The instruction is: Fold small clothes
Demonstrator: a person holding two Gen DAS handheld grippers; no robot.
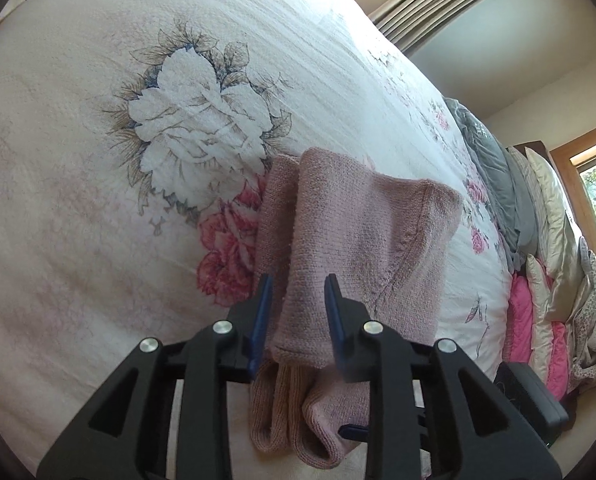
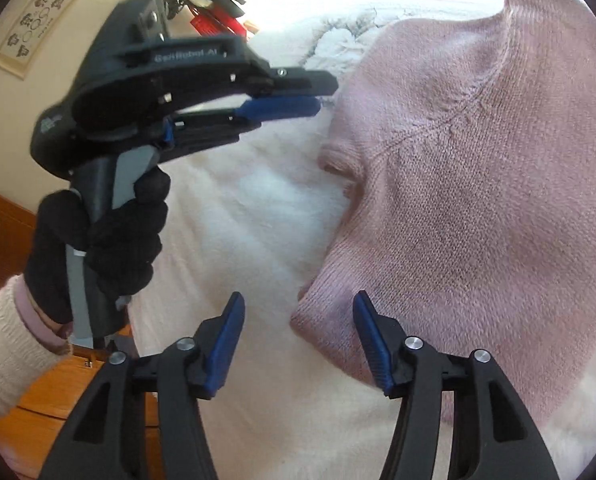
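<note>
Between the left tongs [image 1: 298,292], seen from the left wrist: a folded pink knit garment [image 1: 361,248], lying on the floral bedspread [image 1: 98,160] and running lengthwise straight away from the tips. Fingers apart with cloth in the gap; cannot tell whether the blue pads [image 1: 262,312] press it or merely flank it. Near end of the garment drooping below the pads in loose rolled folds, partly hidden behind the black finger frames. Far end squared off, with a second layer peeking out on the left edge. Off to the right of these tongs, a row of pillows [image 1: 545,216], cut by the lens rim.

Ahead and right of the right tongs [image 2: 298,320], seen from the right wrist: the same garment [image 2: 477,200] filling most of the view, its top and right sides cut off by the frame. Right tongs released, spread wide, holding nothing; nearest fold edge sitting between the tips, untouched. Upper left: the left tongs [image 2: 321,92] side-on, gripped by a black-gloved hand [image 2: 110,236], tips at the garment's edge. Contact there blurred, not readable.
</note>
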